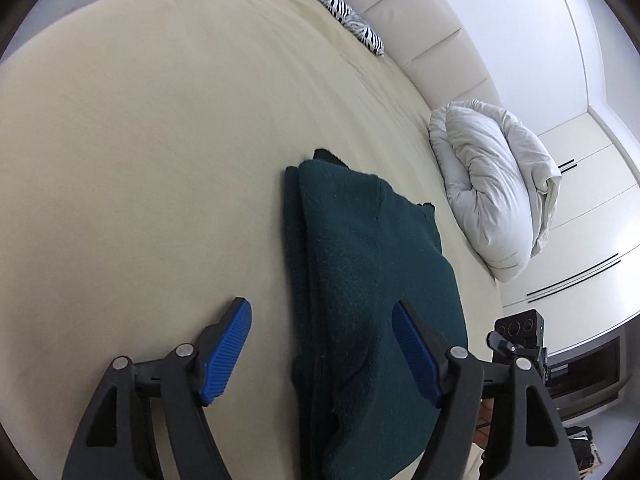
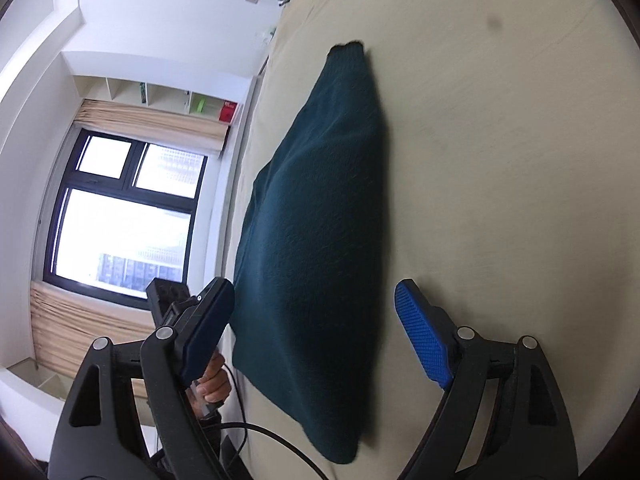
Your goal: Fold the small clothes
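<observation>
A dark green knitted garment (image 1: pixel 360 280) lies folded into a long strip on the cream bedsheet (image 1: pixel 160 160). My left gripper (image 1: pixel 322 316) hovers over its near end, open, blue pads spread with the cloth's left edge showing between them; nothing is pinched. In the right wrist view the same garment (image 2: pixel 316 220) stretches away from me. My right gripper (image 2: pixel 316 300) is open above its near end, its pads clear of the cloth. The other gripper (image 2: pixel 170 300) and the hand holding it (image 2: pixel 214 384) show at lower left of that view.
A crumpled white duvet (image 1: pixel 496 188) lies at the bed's right edge. A zebra-striped cushion (image 1: pixel 340 12) rests against the padded headboard (image 1: pixel 420 24). White cabinets (image 1: pixel 592 208) stand beyond the bed. A window (image 2: pixel 120 212) with curtains is at the left in the right wrist view.
</observation>
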Available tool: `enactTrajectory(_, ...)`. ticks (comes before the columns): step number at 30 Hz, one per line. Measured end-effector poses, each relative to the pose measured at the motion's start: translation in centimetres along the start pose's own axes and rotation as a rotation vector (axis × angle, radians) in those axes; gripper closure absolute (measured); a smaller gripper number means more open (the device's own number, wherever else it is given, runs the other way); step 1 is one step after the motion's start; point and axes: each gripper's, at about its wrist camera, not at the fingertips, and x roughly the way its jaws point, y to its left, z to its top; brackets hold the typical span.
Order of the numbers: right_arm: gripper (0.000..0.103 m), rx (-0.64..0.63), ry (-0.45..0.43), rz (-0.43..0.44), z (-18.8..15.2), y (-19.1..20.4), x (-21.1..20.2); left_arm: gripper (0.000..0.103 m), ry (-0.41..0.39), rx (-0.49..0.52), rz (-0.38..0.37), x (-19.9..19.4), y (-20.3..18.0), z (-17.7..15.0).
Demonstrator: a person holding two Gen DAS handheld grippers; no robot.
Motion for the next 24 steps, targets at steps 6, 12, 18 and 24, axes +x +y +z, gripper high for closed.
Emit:
enactTrajectory(6,0.037,-0.036,0.078,-0.089,-0.9,0.7,2.8,0.028,0.065,-0.003,-0.003,2.3,-1.0,1.3)
enactTrajectory(12,0.038,-0.031,0.082,-0.09,-0.8,0.7,4.2,0.047,0.12,0.014,0.011,4.4,-2.2,1.5)
enactTrajectory(18,0.048,-0.041,0.095,-0.114,-0.8,0.8,4.4,0.07,0.132,-0.021,-0.003,5.2,-1.9,1.6)
enactTrajectory(24,0.058,-0.042,0.063,-0.138,-1.6,1.6,3.4,0.078,0.116,0.006,-0.005,3.2,-3.6,0.7)
